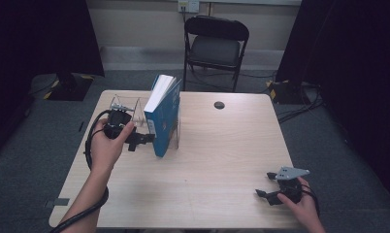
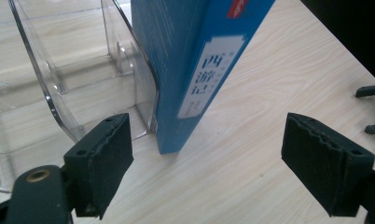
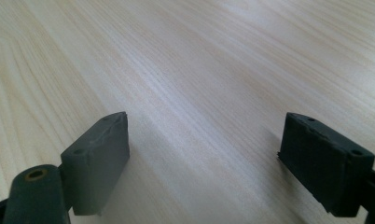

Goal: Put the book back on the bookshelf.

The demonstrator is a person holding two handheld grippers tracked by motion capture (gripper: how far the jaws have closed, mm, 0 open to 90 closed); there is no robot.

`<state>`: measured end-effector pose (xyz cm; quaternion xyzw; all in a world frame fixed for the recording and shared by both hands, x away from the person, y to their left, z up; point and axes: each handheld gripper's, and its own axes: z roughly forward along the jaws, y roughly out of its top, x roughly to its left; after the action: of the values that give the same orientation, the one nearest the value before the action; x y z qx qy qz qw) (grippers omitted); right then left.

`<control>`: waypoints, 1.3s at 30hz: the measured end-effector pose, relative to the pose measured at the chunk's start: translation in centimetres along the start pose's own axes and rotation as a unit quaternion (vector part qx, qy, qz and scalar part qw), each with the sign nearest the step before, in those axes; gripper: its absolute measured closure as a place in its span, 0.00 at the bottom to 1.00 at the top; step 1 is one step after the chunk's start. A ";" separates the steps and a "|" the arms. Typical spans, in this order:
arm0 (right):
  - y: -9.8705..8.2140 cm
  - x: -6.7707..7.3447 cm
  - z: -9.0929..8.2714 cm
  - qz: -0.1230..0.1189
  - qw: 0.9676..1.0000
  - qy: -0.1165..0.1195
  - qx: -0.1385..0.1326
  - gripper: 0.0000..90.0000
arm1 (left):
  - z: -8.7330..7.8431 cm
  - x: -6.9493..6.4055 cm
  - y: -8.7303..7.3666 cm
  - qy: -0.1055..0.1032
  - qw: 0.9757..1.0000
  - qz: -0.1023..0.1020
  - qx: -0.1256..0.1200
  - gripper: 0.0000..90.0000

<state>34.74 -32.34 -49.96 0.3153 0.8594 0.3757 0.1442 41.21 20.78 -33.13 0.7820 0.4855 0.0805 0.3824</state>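
Blue book stands leaning at the right end of a clear plastic rack on the pale wooden bench, its lower corner resting on the wood just in front of the left gripper. That gripper's jaws stand wide apart and grip nothing, the book's spine between them but untouched. Near the bench's front right corner, the right gripper rests with jaws spread, likewise empty.
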 end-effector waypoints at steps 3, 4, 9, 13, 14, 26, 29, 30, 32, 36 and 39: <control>0.0 0.0 0.0 0.000 1.000 0.000 0.000 0.17 | 0.0 0.2 -0.5 0.006 1.000 -0.006 -0.001 0.18; 0.0 0.0 0.0 0.000 1.000 0.000 0.000 0.17 | 0.1 0.3 -0.7 0.006 1.000 -0.008 -0.002 0.18; 0.0 0.0 0.0 0.000 1.000 0.000 0.000 0.17 | 0.1 0.8 -1.6 0.001 1.000 -0.009 -0.003 0.18; 0.0 0.0 0.0 0.000 1.000 0.000 0.000 0.17 | 0.3 1.1 -2.3 -0.007 1.000 -0.010 0.001 0.18; 0.0 0.0 0.0 0.000 1.000 0.000 0.000 0.17 | 0.3 1.1 -2.5 -0.010 1.000 -0.011 0.002 0.18; 0.0 0.0 0.0 0.000 1.000 0.000 0.000 0.17 | 1.4 2.1 -4.8 -0.017 1.000 -0.007 0.011 0.18; 0.0 0.0 0.0 0.000 1.000 0.000 0.000 0.17 | 1.6 2.2 -5.4 -0.015 1.000 -0.010 0.009 0.18; 0.0 0.0 0.0 0.000 1.000 0.000 0.000 0.17 | 1.7 2.3 -5.6 -0.016 1.000 -0.011 0.009 0.18; 0.0 0.0 0.0 0.000 1.000 0.000 0.000 0.17 | 1.7 2.4 -5.9 -0.016 1.000 -0.005 0.013 0.18; 0.0 0.0 0.0 0.000 1.000 0.000 0.000 0.17 | 2.1 2.6 -6.6 -0.019 1.000 -0.011 0.013 0.18; 0.0 0.0 0.0 0.000 1.000 0.000 0.001 0.17 | 2.3 2.7 -7.2 -0.018 1.000 -0.013 0.017 0.18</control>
<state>34.73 -32.34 -49.96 0.3157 0.8595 0.3754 0.1437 38.77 23.52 -40.30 0.7831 0.4904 0.0533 0.3787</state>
